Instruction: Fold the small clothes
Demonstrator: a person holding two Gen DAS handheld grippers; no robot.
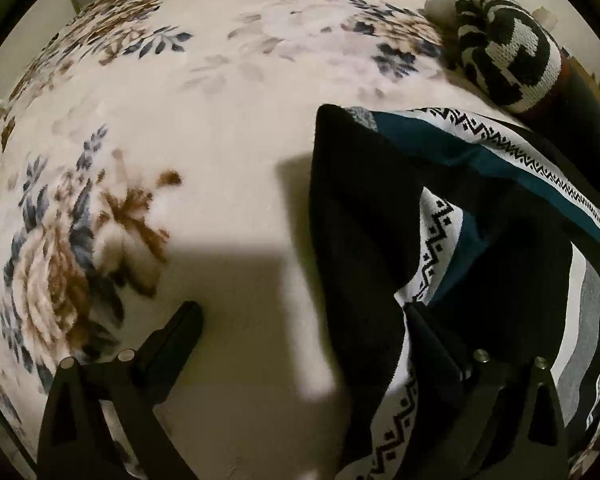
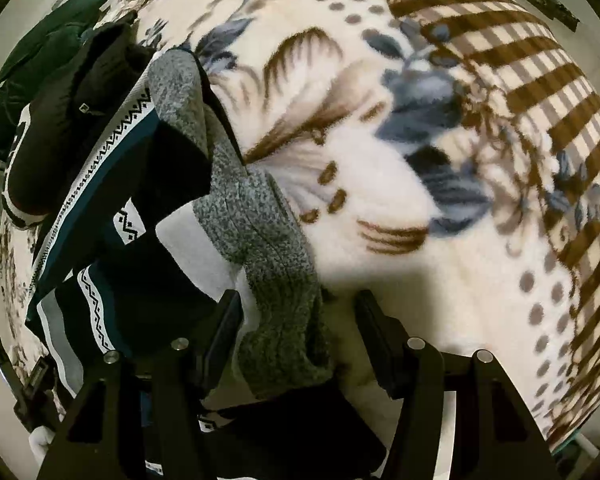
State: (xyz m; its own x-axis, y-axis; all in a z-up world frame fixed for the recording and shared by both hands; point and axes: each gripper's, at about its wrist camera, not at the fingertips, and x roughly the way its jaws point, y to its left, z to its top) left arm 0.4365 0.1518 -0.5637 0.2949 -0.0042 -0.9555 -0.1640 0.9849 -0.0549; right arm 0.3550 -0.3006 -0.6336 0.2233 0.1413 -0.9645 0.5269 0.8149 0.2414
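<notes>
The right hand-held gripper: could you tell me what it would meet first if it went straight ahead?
Probably the grey knit fabric, which already lies between the open right hand-held gripper; beyond it is the floral blanket.

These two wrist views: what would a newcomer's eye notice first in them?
First, the dark sweater with white zigzag bands and a teal stripe, lying rumpled at the right of the left wrist view on the floral blanket. Its speckled gray part runs down between the open jaws of the right gripper. A black-and-white knit bundle lies at the left view's upper right.
</notes>
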